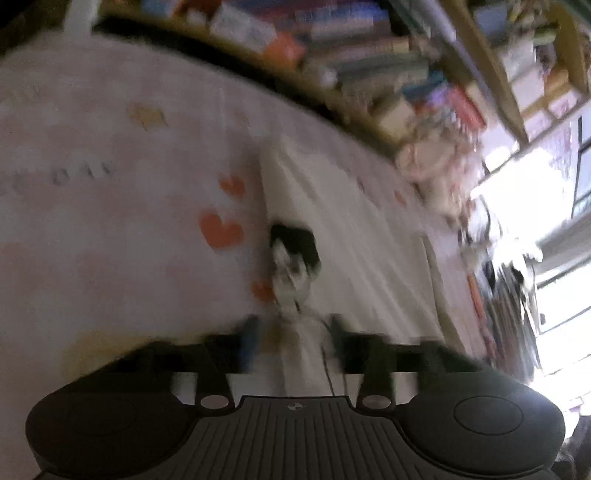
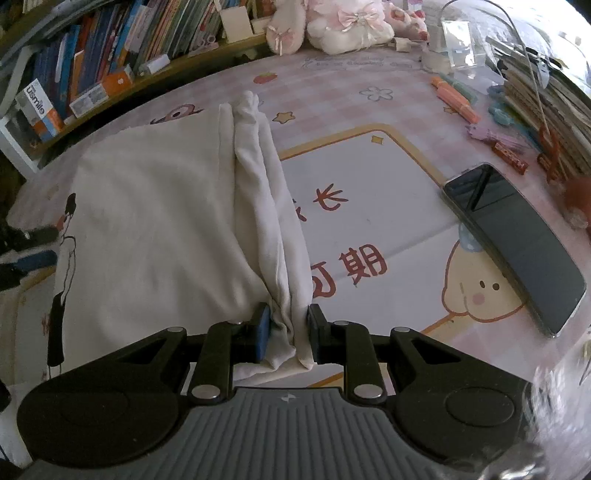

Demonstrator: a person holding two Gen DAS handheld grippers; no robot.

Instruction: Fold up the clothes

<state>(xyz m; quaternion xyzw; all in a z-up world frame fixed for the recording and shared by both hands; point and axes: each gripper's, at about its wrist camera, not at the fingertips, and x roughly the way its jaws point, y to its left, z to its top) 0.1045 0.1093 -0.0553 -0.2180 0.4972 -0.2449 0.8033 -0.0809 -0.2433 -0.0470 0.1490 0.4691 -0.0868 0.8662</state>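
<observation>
right wrist view first: the right gripper [image 2: 289, 334] is clamped on a bunched ridge of the white shirt [image 2: 155, 221], its blue pads [image 2: 263, 334] pressing the gathered cloth from both sides. the shirt lies on the pink patterned mat [image 2: 369, 229], most of it spread flat to the left of the ridge, with a dark printed figure [image 2: 64, 258] near its far left edge. a phone [image 2: 517, 243] rests on the mat well to the right, apart from the cloth, and coloured pens [image 2: 458, 99] lie further back near a stack of books [image 2: 546, 96]. a plush toy [image 2: 343, 26] sits at the back edge.

the left wrist view is badly smeared. the left gripper [image 1: 295, 332] looks nearly closed with white cloth between its fingers, so i would say it is pinching the shirt's printed edge, though the blur keeps me from being sure how firmly.

what could go wrong, as i judge it: the right hand holds a thick bundle rather than one clean layer, so pulling it over may drag the whole shirt and leave a lumpy, crooked fold. if the left pinch is shallow, the cloth could slip out mid-fold. a wide sweep to the right could also catch the phone or scatter the pens.
</observation>
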